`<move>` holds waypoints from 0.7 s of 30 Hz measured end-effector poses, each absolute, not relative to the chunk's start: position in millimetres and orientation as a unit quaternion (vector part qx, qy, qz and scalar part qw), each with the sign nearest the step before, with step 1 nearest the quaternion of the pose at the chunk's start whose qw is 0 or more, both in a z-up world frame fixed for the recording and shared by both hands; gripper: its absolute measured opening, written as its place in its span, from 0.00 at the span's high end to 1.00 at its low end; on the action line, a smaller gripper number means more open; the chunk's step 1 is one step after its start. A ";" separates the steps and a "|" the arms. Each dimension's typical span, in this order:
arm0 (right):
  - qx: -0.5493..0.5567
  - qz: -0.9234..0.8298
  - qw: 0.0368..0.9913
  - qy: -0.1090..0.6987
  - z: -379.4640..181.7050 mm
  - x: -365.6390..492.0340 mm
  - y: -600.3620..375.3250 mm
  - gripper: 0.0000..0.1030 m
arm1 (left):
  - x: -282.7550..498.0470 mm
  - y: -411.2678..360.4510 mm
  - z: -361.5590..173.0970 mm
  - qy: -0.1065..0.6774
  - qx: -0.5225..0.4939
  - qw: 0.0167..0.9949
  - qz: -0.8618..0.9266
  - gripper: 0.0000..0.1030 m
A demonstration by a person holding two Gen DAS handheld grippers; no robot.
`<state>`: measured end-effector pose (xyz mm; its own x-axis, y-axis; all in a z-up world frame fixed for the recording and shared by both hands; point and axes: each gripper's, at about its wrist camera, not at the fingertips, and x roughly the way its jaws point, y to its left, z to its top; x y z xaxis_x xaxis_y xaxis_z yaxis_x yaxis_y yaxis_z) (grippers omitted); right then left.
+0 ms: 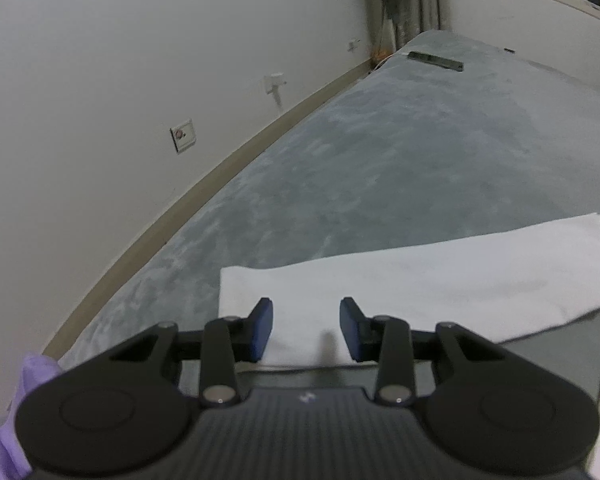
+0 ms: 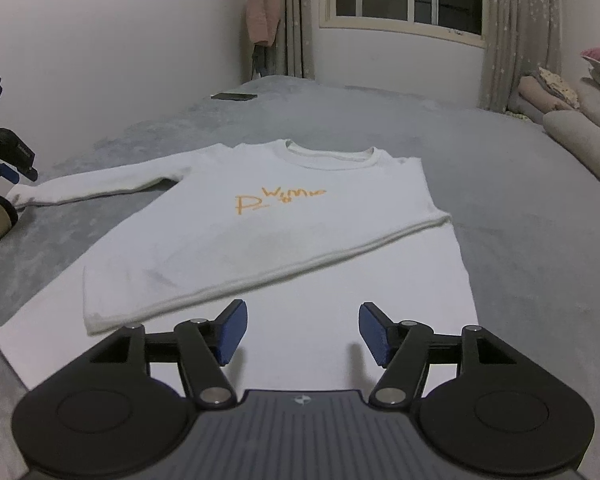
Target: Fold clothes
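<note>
On grey bed (image 2: 520, 220), one white sweatshirt (image 2: 300, 208), two parted tools (image 2: 302, 330)

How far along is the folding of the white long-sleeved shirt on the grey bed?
Done: one sleeve is already folded across the white shirt's front, below the orange lettering. In hand: nothing; the right gripper is open above the hem, and the left gripper is open over the other sleeve, which lies stretched out. Left: fold that sleeve in, then fold the body.

Black grippers, blue-padded jaws, purple sleeve (image 1: 8, 412)
</note>
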<state>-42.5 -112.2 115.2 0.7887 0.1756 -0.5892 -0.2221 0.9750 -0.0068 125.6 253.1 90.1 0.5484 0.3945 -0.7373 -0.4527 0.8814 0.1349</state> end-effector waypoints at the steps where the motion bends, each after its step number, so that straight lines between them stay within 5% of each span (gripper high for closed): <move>1: -0.037 0.106 0.945 0.308 114.6 -42.9 -112.4 0.40 | 126.3 255.5 89.2 0.410 -0.039 0.878 0.242 0.67; 21: -0.036 0.115 0.942 0.313 106.9 -44.1 -103.6 0.38 | 140.3 277.6 71.4 0.418 -0.073 0.870 0.250 0.65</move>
<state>-44.1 -103.6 106.9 0.7778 0.1946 -0.5977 -0.2397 0.9708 0.0042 140.3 277.6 71.4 0.5251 0.3750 -0.7639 -0.4967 0.8640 0.0827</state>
